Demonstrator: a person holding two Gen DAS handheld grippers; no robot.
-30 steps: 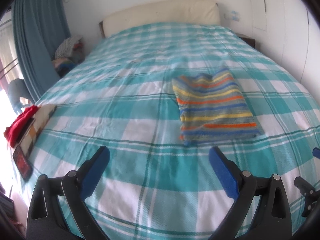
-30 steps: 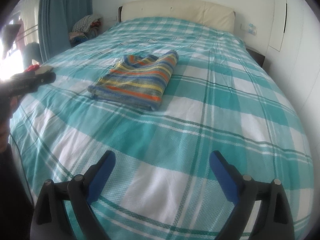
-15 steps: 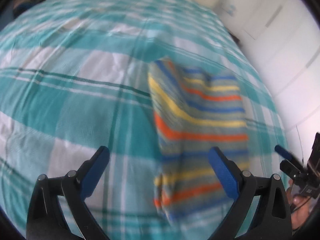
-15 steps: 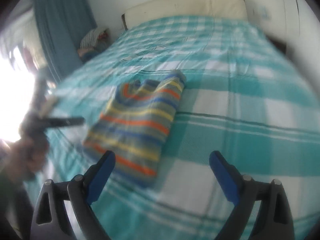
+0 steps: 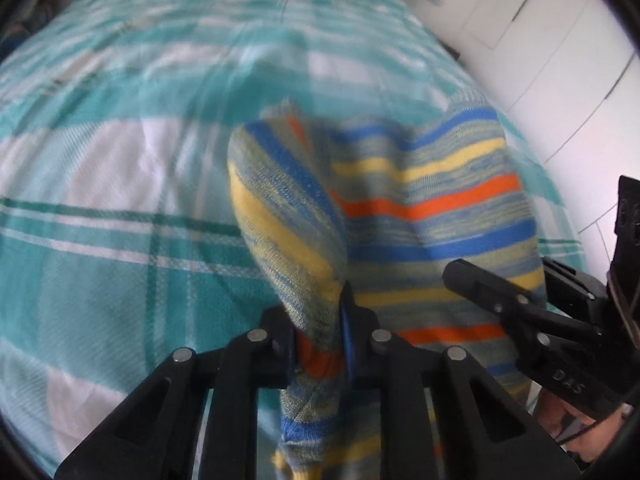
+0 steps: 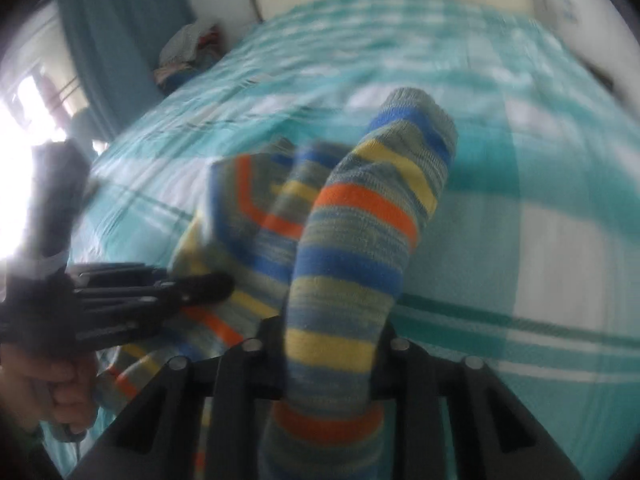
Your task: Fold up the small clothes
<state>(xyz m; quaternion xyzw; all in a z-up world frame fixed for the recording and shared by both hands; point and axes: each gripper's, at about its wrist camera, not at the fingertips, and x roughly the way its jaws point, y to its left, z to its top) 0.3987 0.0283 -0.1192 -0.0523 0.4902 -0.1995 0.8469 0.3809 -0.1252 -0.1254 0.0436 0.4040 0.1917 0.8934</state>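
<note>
Both tongs are closing: left tongs (image 5: 320, 344) and right tongs (image 6: 328, 364) each pinch the striped garment (image 5: 432, 208) on the bed (image 5: 100, 240).

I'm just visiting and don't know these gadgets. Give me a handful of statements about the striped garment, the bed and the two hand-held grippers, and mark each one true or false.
1. The left hand-held gripper has striped garment fabric between its jaws. True; the jaws are closing on it.
2. The right hand-held gripper is empty. False: striped fabric sits between its closing jaws too.
3. The bedspread is plain red. False: it is teal and white check.
4. A blue curtain hangs beside the bed. True.
5. The garment has orange, yellow and blue stripes. True.
</note>
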